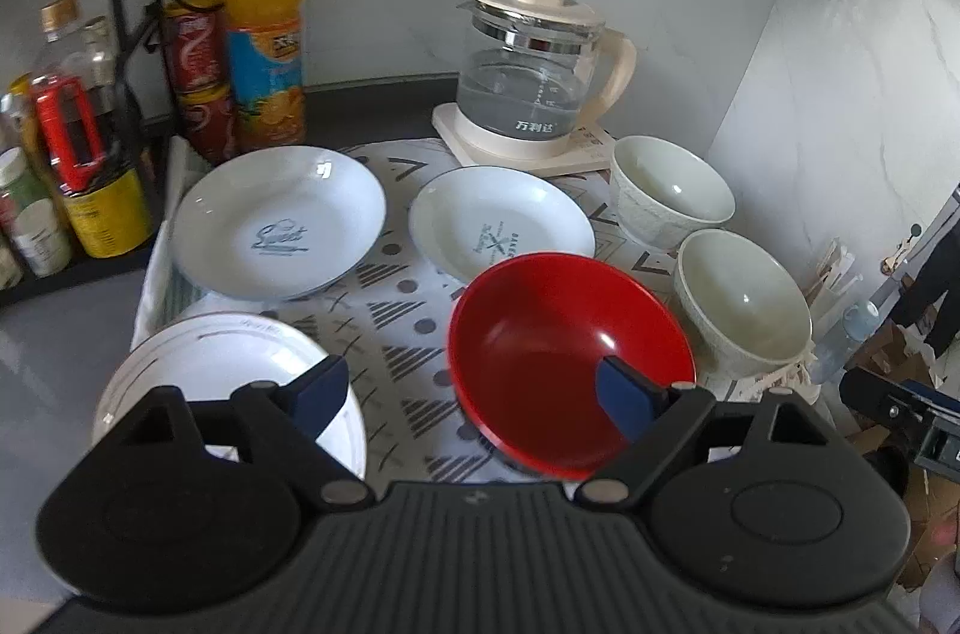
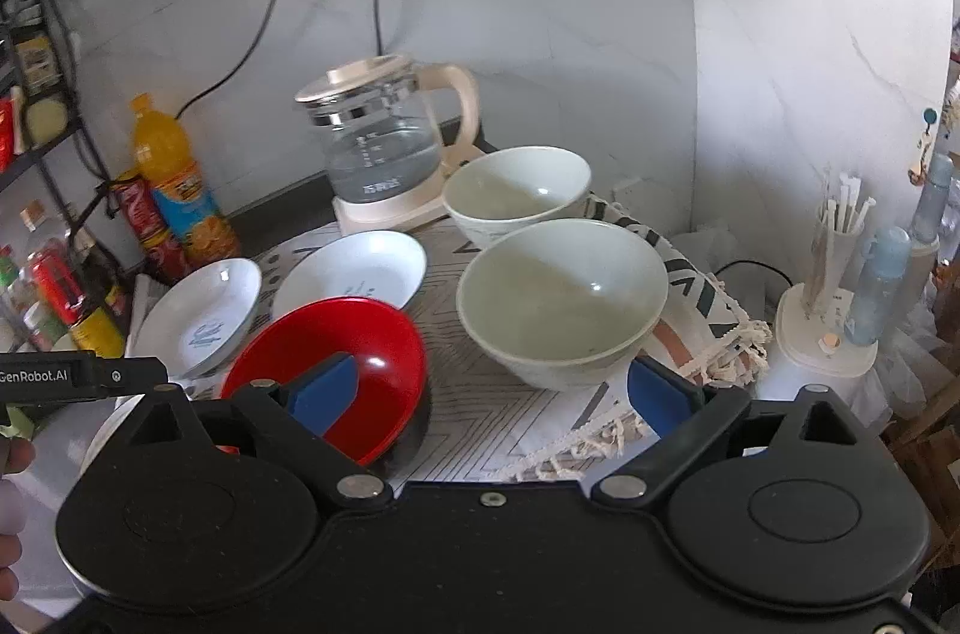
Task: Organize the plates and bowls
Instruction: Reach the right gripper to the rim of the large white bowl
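Note:
On a patterned cloth (image 1: 384,328) lie two white plates with blue prints, one on the left (image 1: 276,223) and one in the middle (image 1: 501,223). A third white plate (image 1: 228,364) sits near the left front. A red bowl (image 1: 570,352) stands tilted in the middle, with two white bowls (image 1: 672,193) (image 1: 741,304) to its right. My left gripper (image 1: 471,394) is open above the cloth, its right finger over the red bowl. My right gripper (image 2: 492,394) is open too, between the red bowl (image 2: 336,358) and the near white bowl (image 2: 561,301). Neither holds anything.
A glass kettle (image 1: 534,94) on its base stands at the back by the wall. An orange juice bottle (image 1: 264,28), red cans (image 1: 195,46) and a rack of bottles crowd the left. A chopstick holder (image 2: 840,226) stands right of the cloth. The left tool's black casing (image 2: 84,376) shows at the left edge.

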The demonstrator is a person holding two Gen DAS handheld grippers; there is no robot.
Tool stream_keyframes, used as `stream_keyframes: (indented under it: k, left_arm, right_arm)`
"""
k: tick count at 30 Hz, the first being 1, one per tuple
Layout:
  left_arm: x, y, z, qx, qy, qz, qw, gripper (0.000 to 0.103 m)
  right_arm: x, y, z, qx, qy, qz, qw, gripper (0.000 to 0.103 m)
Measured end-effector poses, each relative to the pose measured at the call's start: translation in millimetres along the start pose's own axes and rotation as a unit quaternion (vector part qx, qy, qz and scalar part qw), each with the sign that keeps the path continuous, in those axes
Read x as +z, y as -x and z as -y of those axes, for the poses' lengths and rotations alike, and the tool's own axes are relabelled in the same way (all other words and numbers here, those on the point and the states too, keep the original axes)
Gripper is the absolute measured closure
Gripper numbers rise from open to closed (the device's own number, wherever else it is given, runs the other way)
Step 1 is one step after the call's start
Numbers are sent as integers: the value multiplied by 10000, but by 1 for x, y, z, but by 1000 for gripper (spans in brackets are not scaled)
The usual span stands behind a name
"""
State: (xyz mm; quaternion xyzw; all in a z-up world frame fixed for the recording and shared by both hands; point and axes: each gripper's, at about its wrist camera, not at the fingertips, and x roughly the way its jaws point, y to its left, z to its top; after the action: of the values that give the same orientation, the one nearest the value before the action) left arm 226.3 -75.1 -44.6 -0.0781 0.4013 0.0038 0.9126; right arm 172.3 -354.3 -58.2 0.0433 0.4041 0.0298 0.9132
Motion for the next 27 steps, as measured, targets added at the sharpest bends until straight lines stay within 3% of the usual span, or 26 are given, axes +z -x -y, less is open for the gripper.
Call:
stream_keyframes:
  k: [12, 23, 27]
  left_arm:
    - [45, -54, 28, -401, -448, -228, 9979, 14]
    - [73, -89, 66, -965, -1078, -452, 9884, 15]
    - [77, -98, 80, -1113, -1170, -510, 9856, 16]
  right_arm:
    - [20, -35, 17, -395, -388, -194, 9983, 13]
    - [30, -53, 33, -769, -698, -271, 9942, 17]
    - [31, -62, 45, -837, -878, -388, 9919, 30]
